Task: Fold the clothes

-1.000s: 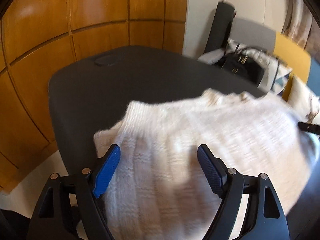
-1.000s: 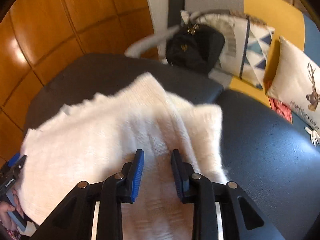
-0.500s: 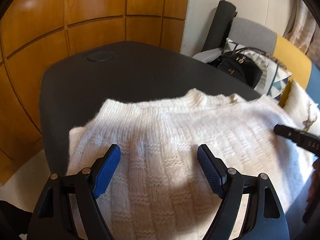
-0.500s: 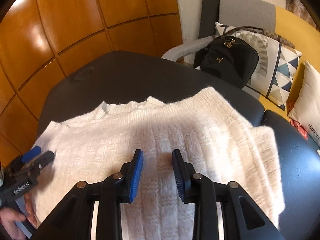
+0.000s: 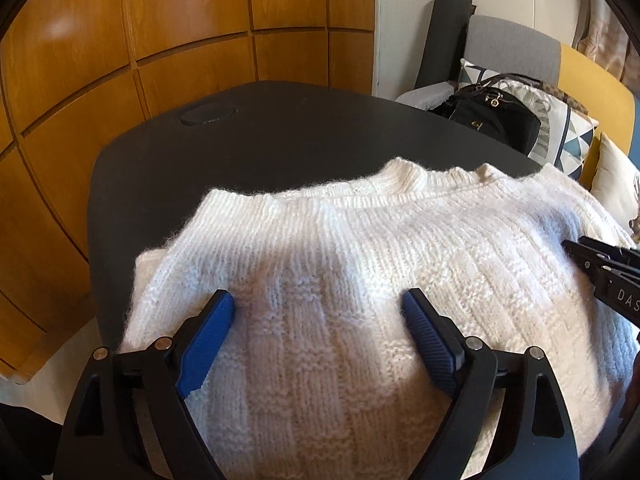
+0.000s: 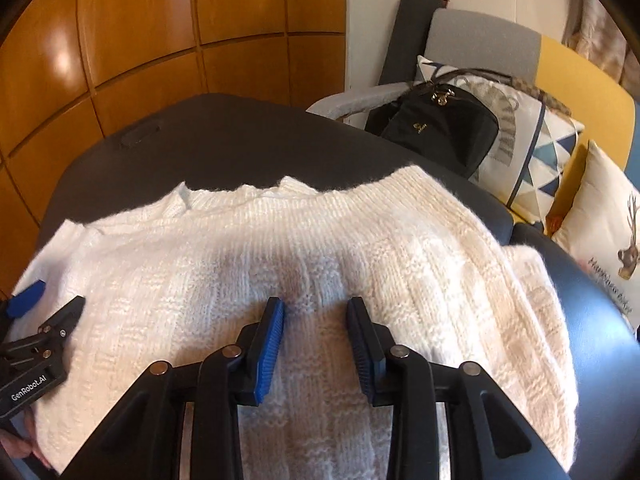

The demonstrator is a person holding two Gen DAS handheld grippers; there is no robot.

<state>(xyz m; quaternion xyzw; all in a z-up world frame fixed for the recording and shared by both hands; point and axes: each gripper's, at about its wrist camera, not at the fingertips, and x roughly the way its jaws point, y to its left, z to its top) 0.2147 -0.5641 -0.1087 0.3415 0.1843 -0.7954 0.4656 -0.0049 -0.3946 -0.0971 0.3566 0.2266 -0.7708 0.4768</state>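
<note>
Dark table (image 5: 280, 148) by wood-panel wall: white knit sweater (image 5: 360, 280) lies flat. Left gripper (image 5: 318, 312) wide, just been opening; right gripper (image 6: 316, 312) narrow, opening. Sweater beneath both, ungripped.

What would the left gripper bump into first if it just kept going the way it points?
Most likely the white knitted sweater on the dark table. The left gripper tilts downward with its jaws wide over the knit, nothing between them; exact gap is unclear.

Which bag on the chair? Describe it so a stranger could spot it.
Look past the dark table with the white sweater to the grey armchair. The black handbag sits on its seat, against patterned cushions; it is the only black, gold-clasped thing there.
</note>
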